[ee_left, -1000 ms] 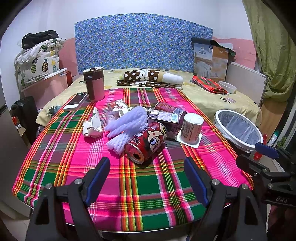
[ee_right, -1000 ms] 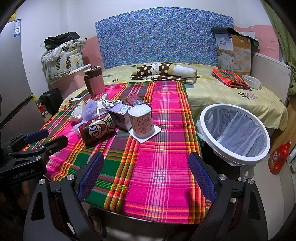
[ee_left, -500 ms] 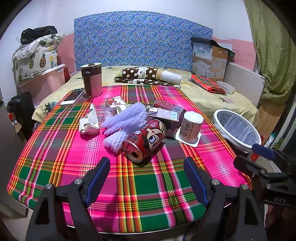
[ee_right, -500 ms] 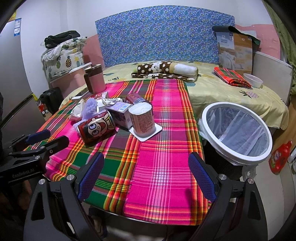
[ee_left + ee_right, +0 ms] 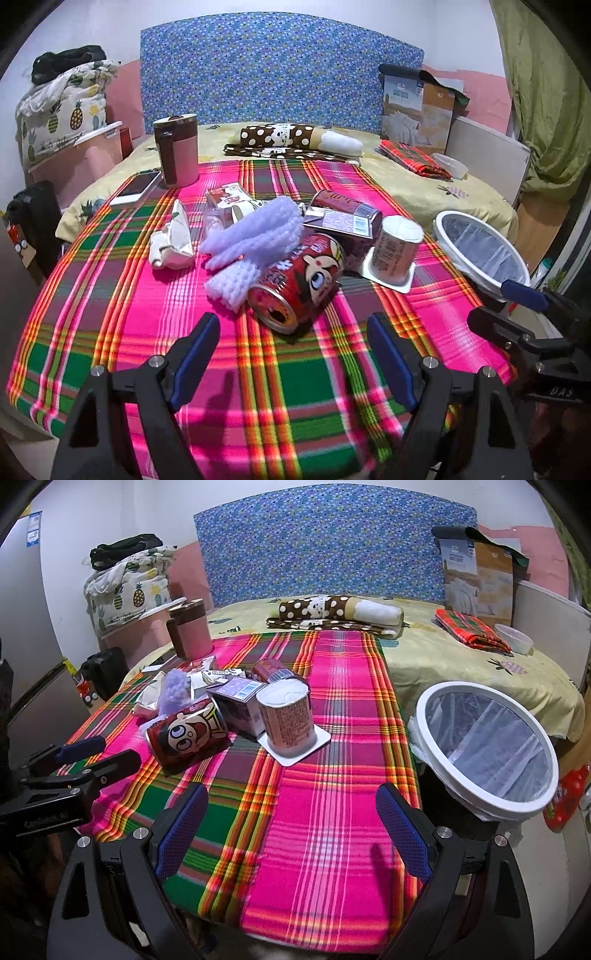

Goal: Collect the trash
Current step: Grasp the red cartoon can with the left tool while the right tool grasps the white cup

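Note:
Trash lies in a cluster on the plaid tablecloth (image 5: pixel 147 332): a red cartoon can (image 5: pixel 299 277) (image 5: pixel 188 734) on its side, white foam netting (image 5: pixel 255 240), an upturned yogurt cup (image 5: pixel 397 249) (image 5: pixel 290 716) on its lid, a purple carton (image 5: pixel 340 223) (image 5: pixel 240 698), a second red can (image 5: pixel 343 203), a crumpled tissue (image 5: pixel 173 240) and a wrapper (image 5: pixel 229 197). My left gripper (image 5: pixel 293 354) is open, just short of the cartoon can. My right gripper (image 5: pixel 291 830) is open over bare cloth, in front of the yogurt cup. The white-rimmed trash bin (image 5: pixel 487 746) (image 5: pixel 480 247) stands right of the table.
A pink tumbler (image 5: pixel 177 151) and a phone (image 5: pixel 136 186) sit at the table's far left. A bed (image 5: pixel 461 657) with a polka-dot pillow (image 5: pixel 291 138), folded cloth and a bowl lies behind. A box (image 5: pixel 417 103) leans on the blue headboard.
Both grippers have moved forward toward the table; the trash looks nearer and larger. Nothing has been taken hold of.

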A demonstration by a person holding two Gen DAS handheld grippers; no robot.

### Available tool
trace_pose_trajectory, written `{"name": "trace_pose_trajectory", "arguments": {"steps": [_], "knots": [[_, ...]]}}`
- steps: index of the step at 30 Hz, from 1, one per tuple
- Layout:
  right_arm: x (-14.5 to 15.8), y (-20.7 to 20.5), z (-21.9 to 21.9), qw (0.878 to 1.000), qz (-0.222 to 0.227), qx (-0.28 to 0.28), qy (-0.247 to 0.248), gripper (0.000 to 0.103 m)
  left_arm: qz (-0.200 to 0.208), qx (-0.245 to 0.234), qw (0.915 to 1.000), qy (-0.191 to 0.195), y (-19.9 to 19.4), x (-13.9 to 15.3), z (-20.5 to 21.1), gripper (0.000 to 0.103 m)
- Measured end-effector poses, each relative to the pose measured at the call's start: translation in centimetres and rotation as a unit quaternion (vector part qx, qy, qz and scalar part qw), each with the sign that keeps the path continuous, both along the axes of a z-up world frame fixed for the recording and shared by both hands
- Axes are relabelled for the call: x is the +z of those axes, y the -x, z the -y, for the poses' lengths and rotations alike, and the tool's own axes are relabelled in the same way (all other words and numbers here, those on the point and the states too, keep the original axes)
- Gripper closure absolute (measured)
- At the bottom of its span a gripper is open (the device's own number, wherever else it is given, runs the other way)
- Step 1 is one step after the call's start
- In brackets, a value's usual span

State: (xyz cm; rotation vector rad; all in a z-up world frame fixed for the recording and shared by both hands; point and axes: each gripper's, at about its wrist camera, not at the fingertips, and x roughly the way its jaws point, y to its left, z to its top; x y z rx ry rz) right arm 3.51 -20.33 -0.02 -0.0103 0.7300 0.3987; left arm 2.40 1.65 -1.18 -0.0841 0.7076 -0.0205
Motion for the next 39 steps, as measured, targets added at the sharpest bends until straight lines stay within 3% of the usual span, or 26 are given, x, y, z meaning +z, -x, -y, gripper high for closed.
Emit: {"name": "trace_pose_trajectory", "arguments": {"steps": [17,26,30,39], "knots": [[-1.5,-5.8,-1.6,1.000,-0.013,0.022,0.007,0.016,0.001,-0.041,0.9985,-0.036,-4.6,-1.6,-0.2,0.021],[-1.9,-7.4,-2.1,0.999,-0.020,0.048,0.007,0.032,-0.016,-0.065,0.9963,-0.054,-5.6,-2.7,0.9,0.027],[-1.8,-7.3,-1.9,0.998,-0.024,0.055,0.002,0.050,-0.024,-0.064,0.9960,-0.058,-5.5,-3.0,1.1,0.035],[-0.6,-6.5,-1.0,0.999,-0.010,0.047,-0.008,0.050,-0.031,-0.063,0.9968,-0.037,-4.3,-2.6,1.5,0.041]]}}
